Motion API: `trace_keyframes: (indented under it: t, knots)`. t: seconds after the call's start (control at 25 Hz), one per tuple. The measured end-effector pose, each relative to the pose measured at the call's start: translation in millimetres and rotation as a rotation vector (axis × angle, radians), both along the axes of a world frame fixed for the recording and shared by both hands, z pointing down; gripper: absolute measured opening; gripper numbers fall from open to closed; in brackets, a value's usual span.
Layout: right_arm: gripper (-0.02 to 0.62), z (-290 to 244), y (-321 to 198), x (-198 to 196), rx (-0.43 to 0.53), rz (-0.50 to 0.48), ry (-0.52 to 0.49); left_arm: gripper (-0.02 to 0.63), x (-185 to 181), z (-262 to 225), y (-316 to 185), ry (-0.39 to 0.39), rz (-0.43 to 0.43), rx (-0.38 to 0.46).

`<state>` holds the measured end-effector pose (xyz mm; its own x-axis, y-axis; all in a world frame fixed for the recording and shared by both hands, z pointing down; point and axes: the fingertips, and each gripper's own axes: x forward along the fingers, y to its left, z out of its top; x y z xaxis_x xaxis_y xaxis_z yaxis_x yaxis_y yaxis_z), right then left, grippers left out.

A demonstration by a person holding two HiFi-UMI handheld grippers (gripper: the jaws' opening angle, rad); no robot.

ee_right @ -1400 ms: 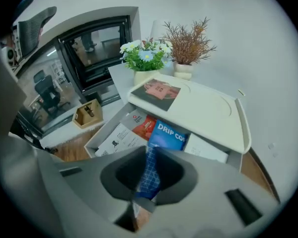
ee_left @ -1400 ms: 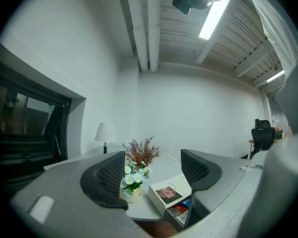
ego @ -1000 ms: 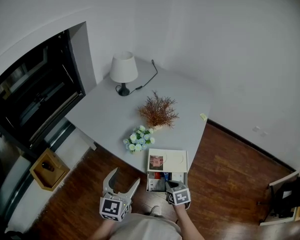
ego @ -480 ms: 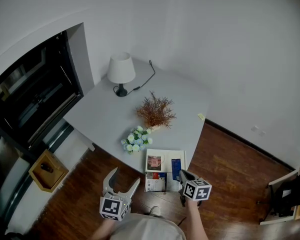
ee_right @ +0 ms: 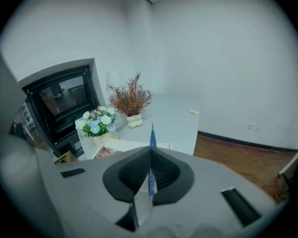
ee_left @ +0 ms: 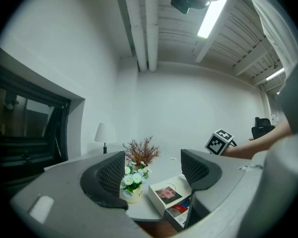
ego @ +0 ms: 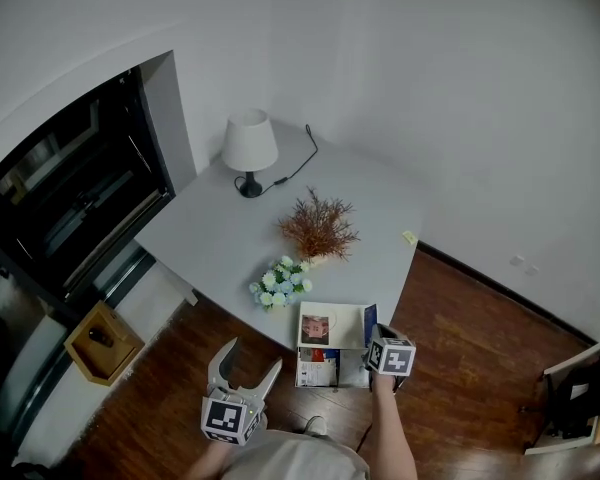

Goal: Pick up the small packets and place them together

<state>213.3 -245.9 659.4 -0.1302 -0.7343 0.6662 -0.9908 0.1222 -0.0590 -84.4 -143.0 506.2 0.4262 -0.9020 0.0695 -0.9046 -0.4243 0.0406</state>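
My right gripper [ego: 376, 340] is shut on a thin blue packet [ego: 370, 324] at the right edge of a white box [ego: 345, 318] that has a photo on its lid. In the right gripper view the blue packet [ee_right: 152, 135] stands edge-on, pinched between the closed jaws [ee_right: 150, 155]. Just in front of the box, an open drawer [ego: 302, 370] holds more small coloured packets [ego: 325, 363]; these packets [ee_left: 181, 209] also show in the left gripper view. My left gripper [ego: 248, 363] hangs open and empty, low and left of the drawer, clear of everything.
The grey table [ego: 220, 238] carries a white lamp [ego: 250, 148] with its cord, a dried brown plant [ego: 318, 226], a pot of pale flowers [ego: 280, 283] and a small yellow scrap [ego: 408, 237]. A wooden crate [ego: 100, 340] sits on the floor at the left.
My right gripper rose out of the drawer with the blue packet, swung right, then moved up to the white box's right edge. The left gripper stayed put.
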Motion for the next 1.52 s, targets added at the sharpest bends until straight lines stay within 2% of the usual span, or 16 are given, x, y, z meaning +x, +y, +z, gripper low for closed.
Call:
trace_keyframes:
  t: [0.16, 0.44, 0.68, 0.84, 0.92, 1.0, 1.08, 1.12, 1.2, 1.32, 1.4, 1.52]
  knots:
    - [0.005, 4, -10, -7, -0.001, -0.020, 0.041, 0.356, -6, 3, 2, -0.006, -0.009, -0.008]
    - [0.005, 44, -18, -51, -0.079, -0.052, -0.066, 0.356, -7, 4, 5, -0.003, -0.014, -0.010]
    - [0.005, 76, -15, -66, -0.127, -0.137, -0.023, 0.356, -12, 5, 8, -0.012, -0.018, -0.015]
    - [0.041, 91, -13, -63, -0.175, -0.152, 0.020, 0.356, -13, 8, 9, -0.014, -0.017, -0.022]
    - [0.046, 90, -12, -62, -0.165, -0.168, 0.048, 0.356, -11, 8, 9, -0.016, -0.012, -0.025]
    - [0.071, 81, -15, -66, -0.114, -0.181, 0.032, 0.356, -9, 7, 8, -0.015, -0.006, -0.023]
    - [0.325, 64, -18, -72, -0.025, -0.190, -0.021, 0.356, -7, 7, 7, -0.013, 0.002, -0.019]
    - [0.345, 51, -17, -75, 0.033, -0.196, -0.046, 0.356, -6, 6, 6, -0.012, 0.005, -0.017]
    - [0.345, 12, -13, -79, 0.175, -0.223, -0.082, 0.356, -4, 3, 4, -0.011, 0.011, -0.012]
    - [0.347, -60, 9, -96, 0.412, -0.356, -0.163, 0.356, -1, 0, 1, -0.012, 0.024, -0.005]
    - [0.345, -104, 29, -102, 0.530, -0.418, -0.219, 0.356, 1, 0, -1, -0.014, 0.038, 0.000]
    - [0.345, -150, 57, -90, 0.656, -0.367, -0.217, 0.356, 5, -3, -4, -0.016, 0.053, 0.012]
